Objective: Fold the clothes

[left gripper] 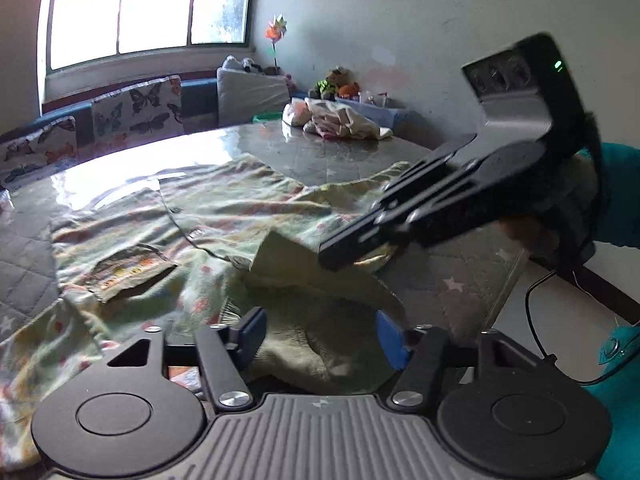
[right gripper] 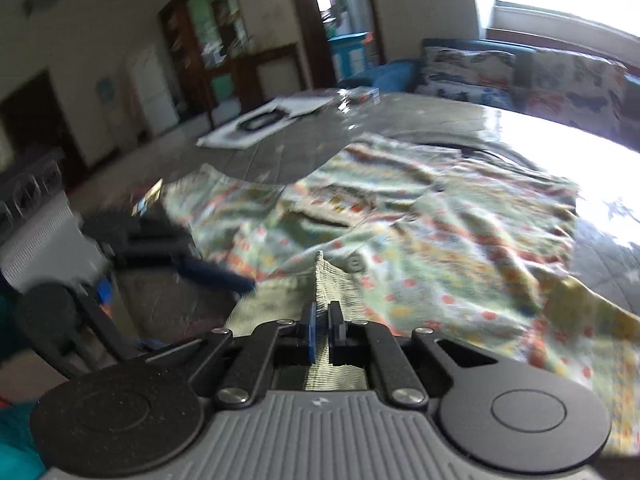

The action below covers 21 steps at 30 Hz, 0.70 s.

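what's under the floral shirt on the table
The floral shirt lies spread on a glossy grey quilted table, visible around its edges. Anything under the cloth is covered. The right gripper pinches its ribbed hem.

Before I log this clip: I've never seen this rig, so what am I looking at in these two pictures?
There is no robot. A person holds a two-finger claw in each hand, and each claw carries a fisheye camera looking along its fingers.

The left wrist view shows the left claw open over a ribbed hem, with the right claw coming in from the right.

The right wrist view shows that claw shut on a raised fold of the ribbed hem.

A floral pyjama top lies spread out and wrinkled on a glossy table. At the far end of the table sits a heap of other clothes.
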Each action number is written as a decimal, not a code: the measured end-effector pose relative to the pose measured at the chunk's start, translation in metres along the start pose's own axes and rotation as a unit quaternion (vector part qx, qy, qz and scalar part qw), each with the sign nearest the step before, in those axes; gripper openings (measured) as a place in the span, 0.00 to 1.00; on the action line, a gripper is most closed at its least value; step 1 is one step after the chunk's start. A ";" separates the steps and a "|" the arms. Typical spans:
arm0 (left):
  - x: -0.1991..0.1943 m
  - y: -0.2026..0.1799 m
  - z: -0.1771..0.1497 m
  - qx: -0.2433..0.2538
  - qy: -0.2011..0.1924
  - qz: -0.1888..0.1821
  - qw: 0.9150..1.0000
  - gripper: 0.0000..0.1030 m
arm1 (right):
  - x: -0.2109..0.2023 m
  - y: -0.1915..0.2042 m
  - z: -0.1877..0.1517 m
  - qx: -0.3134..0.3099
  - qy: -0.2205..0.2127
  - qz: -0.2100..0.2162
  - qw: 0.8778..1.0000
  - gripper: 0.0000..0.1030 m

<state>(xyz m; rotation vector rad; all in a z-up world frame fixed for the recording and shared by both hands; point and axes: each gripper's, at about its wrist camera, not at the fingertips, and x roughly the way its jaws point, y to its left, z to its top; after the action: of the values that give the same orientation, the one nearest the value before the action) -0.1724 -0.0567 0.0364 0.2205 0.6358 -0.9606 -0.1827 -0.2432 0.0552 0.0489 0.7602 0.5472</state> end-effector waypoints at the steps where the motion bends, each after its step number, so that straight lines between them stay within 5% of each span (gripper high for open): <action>1: 0.006 0.002 0.001 -0.004 0.006 -0.002 1.000 0.47 | -0.003 -0.003 0.000 0.007 -0.005 -0.002 1.000 0.04; 7: 0.025 0.016 0.004 -0.035 0.018 -0.001 0.999 0.43 | -0.007 -0.014 -0.002 0.032 -0.015 -0.001 0.999 0.04; 14: 0.017 0.021 0.005 -0.055 -0.004 0.000 0.998 0.01 | -0.001 -0.017 -0.004 0.043 -0.017 0.000 0.999 0.04; 21: 0.008 0.025 0.006 -0.076 -0.026 0.002 0.997 0.00 | 0.001 -0.020 -0.006 0.054 -0.020 -0.004 0.998 0.04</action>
<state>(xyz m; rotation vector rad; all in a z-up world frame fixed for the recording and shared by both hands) -0.1464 -0.0508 0.0334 0.0618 0.6571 -0.9068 -0.1767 -0.2609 0.0451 0.1566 0.7500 0.4949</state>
